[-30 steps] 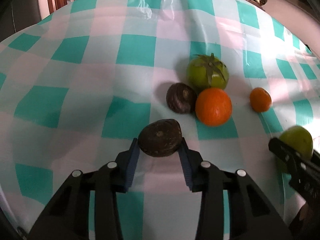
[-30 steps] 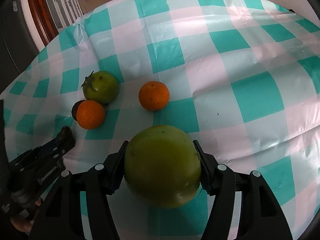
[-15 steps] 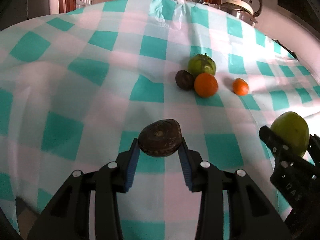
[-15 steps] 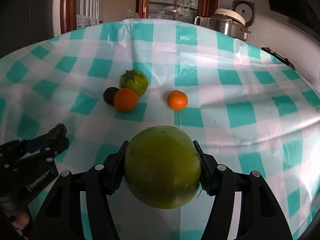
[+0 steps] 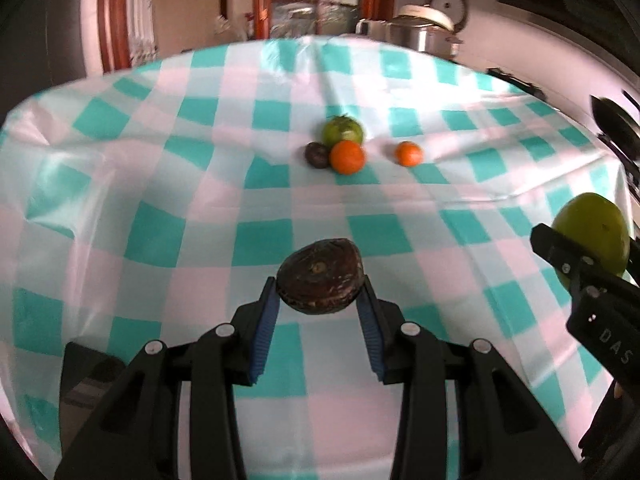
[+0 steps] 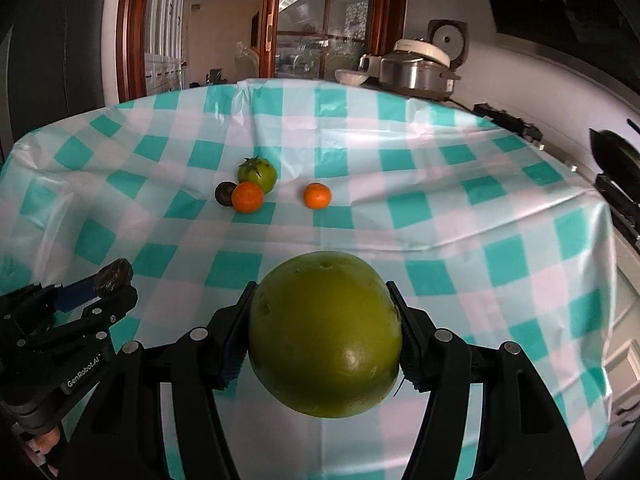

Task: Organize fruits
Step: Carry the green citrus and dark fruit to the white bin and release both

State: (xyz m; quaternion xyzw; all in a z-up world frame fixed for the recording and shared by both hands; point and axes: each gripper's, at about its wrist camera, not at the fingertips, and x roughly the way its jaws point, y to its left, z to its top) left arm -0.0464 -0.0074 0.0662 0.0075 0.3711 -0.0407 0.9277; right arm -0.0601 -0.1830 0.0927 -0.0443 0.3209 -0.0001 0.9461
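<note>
Both hands had drawn back and upward from the fruit cluster since the earlier frames, so the fruits on the teal-and-white checked tablecloth (image 6: 420, 216) looked smaller and farther off. The left gripper (image 5: 320, 308) stayed clamped on a dark brown, flattened round fruit (image 5: 320, 276), its long axis lying across the jaws. The right gripper (image 6: 322, 340) stayed clamped on a large smooth green round fruit (image 6: 325, 340). Ahead of both, well apart, sat a green tomato (image 6: 258, 174), a large orange (image 6: 248, 197), a small orange (image 6: 317, 195) and a second dark fruit (image 6: 224, 194). Neither hand looked clearly nearer the cluster.
</note>
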